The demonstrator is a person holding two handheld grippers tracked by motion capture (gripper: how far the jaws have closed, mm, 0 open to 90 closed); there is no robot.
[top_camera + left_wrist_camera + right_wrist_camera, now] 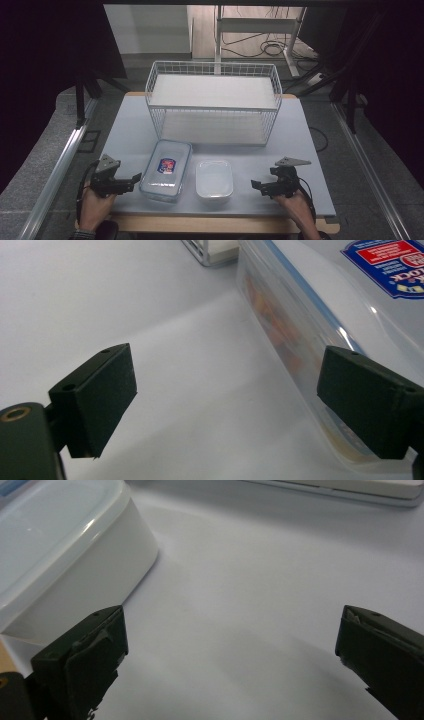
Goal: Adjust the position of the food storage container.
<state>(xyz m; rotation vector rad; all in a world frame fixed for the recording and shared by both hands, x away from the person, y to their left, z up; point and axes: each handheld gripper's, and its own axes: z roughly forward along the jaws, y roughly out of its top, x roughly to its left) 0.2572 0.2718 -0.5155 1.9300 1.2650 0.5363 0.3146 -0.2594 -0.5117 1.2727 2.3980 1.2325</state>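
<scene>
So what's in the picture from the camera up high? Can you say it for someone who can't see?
A person's hands hold two open tools, the left tool and the right tool, on either side of two lidded boxes on a grey table. The clear box with a blue and red label sits left of the white box. Behind them stands a white wire basket.

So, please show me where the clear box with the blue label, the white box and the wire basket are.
clear box with the blue label (166,170), high view, on its lid
white box (214,178), high view, on its lid
wire basket (212,65), high view, on its far rim
</scene>
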